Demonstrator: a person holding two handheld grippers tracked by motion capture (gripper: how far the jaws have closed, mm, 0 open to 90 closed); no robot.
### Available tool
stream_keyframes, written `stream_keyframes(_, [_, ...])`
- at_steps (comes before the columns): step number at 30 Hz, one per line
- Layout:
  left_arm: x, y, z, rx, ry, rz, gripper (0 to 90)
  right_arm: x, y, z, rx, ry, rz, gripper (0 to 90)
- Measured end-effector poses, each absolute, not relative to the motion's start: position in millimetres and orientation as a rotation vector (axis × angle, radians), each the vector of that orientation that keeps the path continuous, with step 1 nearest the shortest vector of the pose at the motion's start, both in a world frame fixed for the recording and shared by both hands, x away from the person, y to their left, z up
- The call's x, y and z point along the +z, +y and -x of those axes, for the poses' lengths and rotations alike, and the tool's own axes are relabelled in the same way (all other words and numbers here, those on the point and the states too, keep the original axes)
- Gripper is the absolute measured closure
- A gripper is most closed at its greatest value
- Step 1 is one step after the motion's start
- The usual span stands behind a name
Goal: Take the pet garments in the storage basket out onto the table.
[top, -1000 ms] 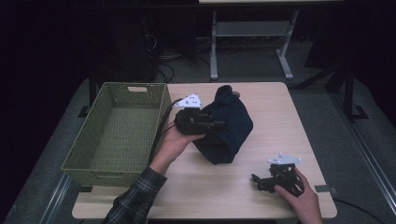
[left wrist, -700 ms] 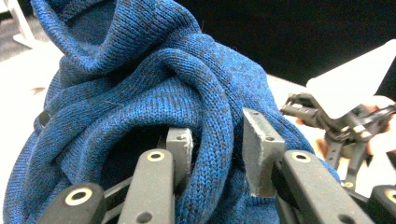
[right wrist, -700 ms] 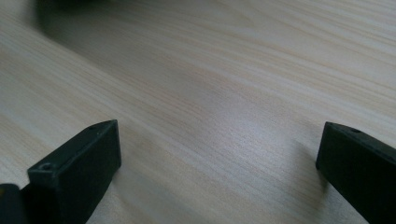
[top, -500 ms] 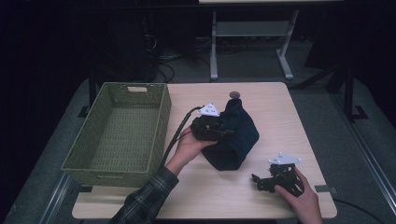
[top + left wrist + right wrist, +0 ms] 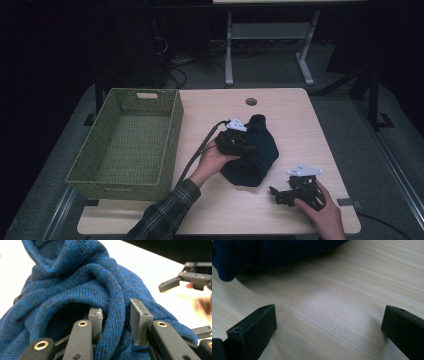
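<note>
A dark blue knit garment lies bunched on the wooden table, right of the middle. My left gripper comes in from the garment's left side and is shut on a thick fold of the blue knit; the fold is pinched between the two pads. My right gripper rests low at the table's front right, open, with bare wood between its jaws. It points toward the garment's edge and stays apart from it. The left gripper view shows the right gripper farther off.
A green woven basket stands empty at the table's left, close to my left forearm and the trailing cable. A round cable hole sits near the far edge. Dark floor and a white frame lie beyond.
My left hand has carried the garment down and toward the near right, away from the basket, and the cloth now sits lower and more bunched. The right gripper has stayed put.
</note>
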State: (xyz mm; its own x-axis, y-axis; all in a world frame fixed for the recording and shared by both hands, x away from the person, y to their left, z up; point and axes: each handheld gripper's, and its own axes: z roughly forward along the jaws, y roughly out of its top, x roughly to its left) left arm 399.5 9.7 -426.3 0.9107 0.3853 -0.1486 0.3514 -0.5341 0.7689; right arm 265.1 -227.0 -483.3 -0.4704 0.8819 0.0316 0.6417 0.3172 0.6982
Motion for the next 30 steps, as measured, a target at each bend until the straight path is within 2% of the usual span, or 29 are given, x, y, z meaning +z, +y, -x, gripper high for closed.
stream_keyframes(10, [-449.2, -4.4, -399.9, 0.024, 0.545, -2.24, 64.6, -482.9, -227.1, -264.9, 0.931, 2.236, -1.361, 0.0])
stream_keyframes(14, [-454.1, -7.6, -398.5, 0.035, 0.551, -2.262, 60.6, -483.0, -227.1, -265.0, 0.93, 2.236, -1.359, 0.0])
stream_keyframes(17, [-454.3, -8.0, -398.7, 0.042, 0.555, -2.269, 53.1, -483.0, -227.1, -264.9, 0.93, 2.236, -1.36, 0.0])
stream_keyframes(20, [-455.1, -8.2, -398.8, 0.044, 0.557, -2.268, 38.5, -483.0, -227.1, -264.9, 0.931, 2.236, -1.359, 0.0])
stream_keyframes(21, [-455.1, -8.1, -399.0, 0.048, 0.557, -2.268, 38.5, -483.0, -227.1, -264.9, 0.93, 2.236, -1.36, 0.0])
stream_keyframes(27, [-451.0, -5.8, -399.0, 0.08, 0.552, -2.289, 20.3, -483.0, -227.1, -264.9, 0.93, 2.236, -1.359, 0.0])
stream_keyframes(30, [-448.5, -5.0, -397.4, 0.078, 0.567, -2.279, 15.1, -482.9, -227.1, -264.9, 0.93, 2.237, -1.36, 0.0])
